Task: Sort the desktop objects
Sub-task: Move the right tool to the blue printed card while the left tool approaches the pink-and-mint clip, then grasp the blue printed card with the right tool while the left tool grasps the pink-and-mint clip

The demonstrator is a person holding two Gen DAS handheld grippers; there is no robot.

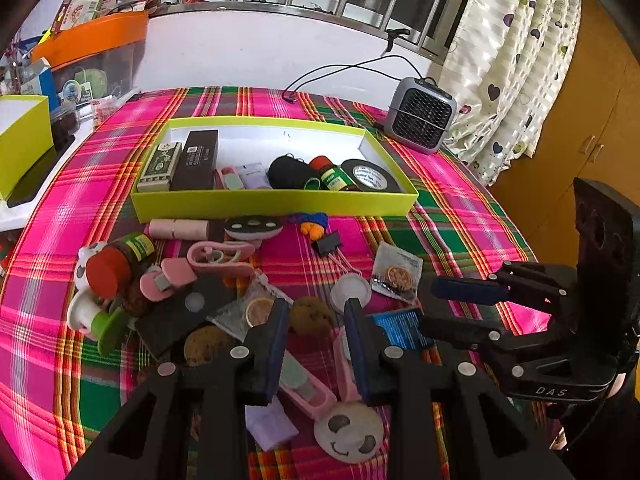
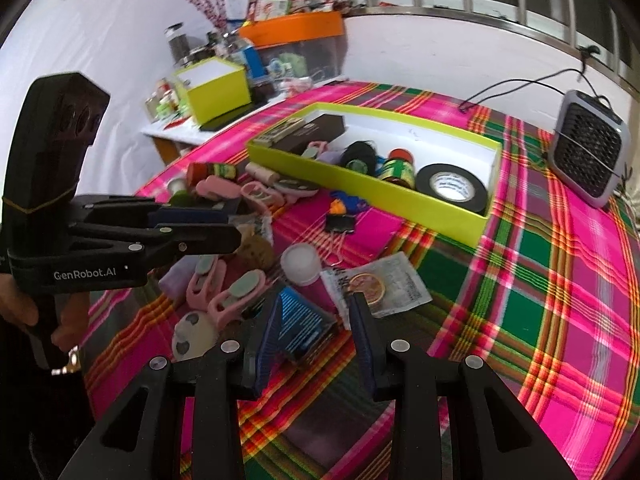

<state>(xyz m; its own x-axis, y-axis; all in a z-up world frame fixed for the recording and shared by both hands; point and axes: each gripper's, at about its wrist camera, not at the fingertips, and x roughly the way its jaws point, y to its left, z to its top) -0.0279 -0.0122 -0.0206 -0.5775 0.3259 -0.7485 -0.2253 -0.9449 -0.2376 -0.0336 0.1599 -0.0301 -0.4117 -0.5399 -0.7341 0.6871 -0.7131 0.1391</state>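
A table covered in a pink, green and red plaid cloth (image 1: 460,200) fills both views. Well beyond both sets of jaws lies a long lime-green tray (image 1: 276,200), open on top, holding boxes, a black tape roll (image 2: 452,188) and small bottles. Beyond the tray, to the right, stands a small grey fan heater (image 1: 422,120).

Between the tray and the jaws spreads a heap of small items: pink clips, a red-capped bottle (image 1: 116,264), brown cookies, a black binder clip (image 1: 327,242) and coin packets.

The left gripper (image 1: 316,320) hovers over the heap with its jaws apart and nothing clamped; a brown cookie (image 1: 310,314) lies on the cloth beneath the gap.

The right gripper (image 2: 316,332) also has its jaws apart. A blue-printed black packet (image 2: 298,324) sits between them, against the left finger; whether the pads press it cannot be told. Just past the right fingertip lies a clear packet with a gold coin (image 2: 370,286).
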